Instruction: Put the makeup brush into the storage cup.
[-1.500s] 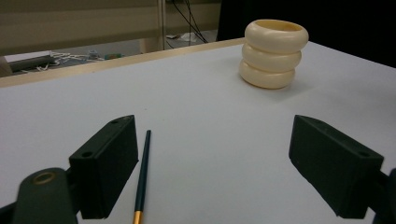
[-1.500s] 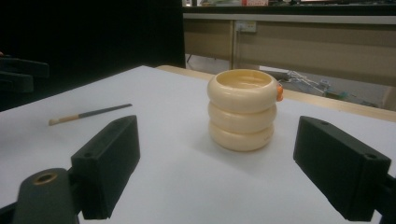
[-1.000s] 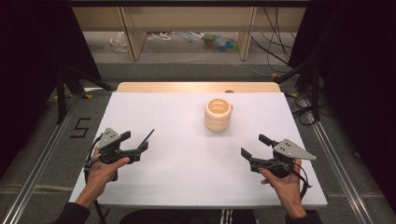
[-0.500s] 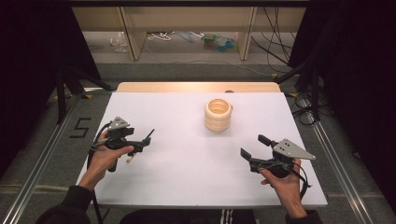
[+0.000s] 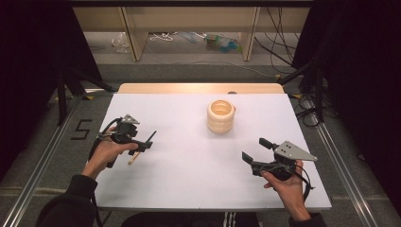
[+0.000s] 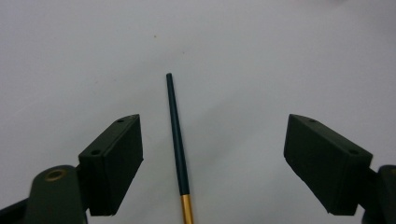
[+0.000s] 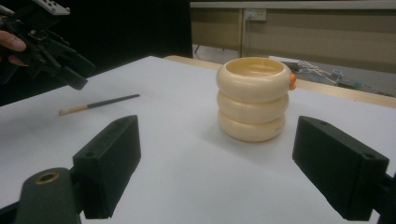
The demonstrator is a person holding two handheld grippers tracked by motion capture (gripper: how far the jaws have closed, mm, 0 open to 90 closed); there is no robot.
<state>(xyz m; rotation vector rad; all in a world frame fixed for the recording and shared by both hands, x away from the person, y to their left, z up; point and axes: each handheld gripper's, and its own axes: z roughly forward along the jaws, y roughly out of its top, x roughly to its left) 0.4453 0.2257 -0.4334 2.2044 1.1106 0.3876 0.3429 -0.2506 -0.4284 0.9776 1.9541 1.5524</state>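
A thin brush (image 6: 176, 135) with a dark green handle and a gold ferrule lies flat on the white table (image 5: 189, 189). My left gripper (image 6: 212, 121) hovers over it, open. Its jaws have just been closing a little, and the brush lies between them, nearer the left jaw and touching neither. In the high view the left gripper (image 5: 142, 143) is at the table's left, with the brush's tan end (image 5: 133, 158) poking out below it. A cream cup of stacked rings (image 7: 252, 100) stands upright ahead of my right gripper (image 7: 217, 122), which is open and empty at the near right (image 5: 255, 149).
In the right gripper view the brush (image 7: 98, 105) lies far left of the cup, beneath the left gripper (image 7: 51, 44). A wooden strip (image 5: 198, 88) edges the table's far side. Metal rails (image 5: 340, 165) and cables run along the floor on both sides.
The left hand has moved farther up the table and tipped its gripper down over the brush. The right hand and the cup have not moved.
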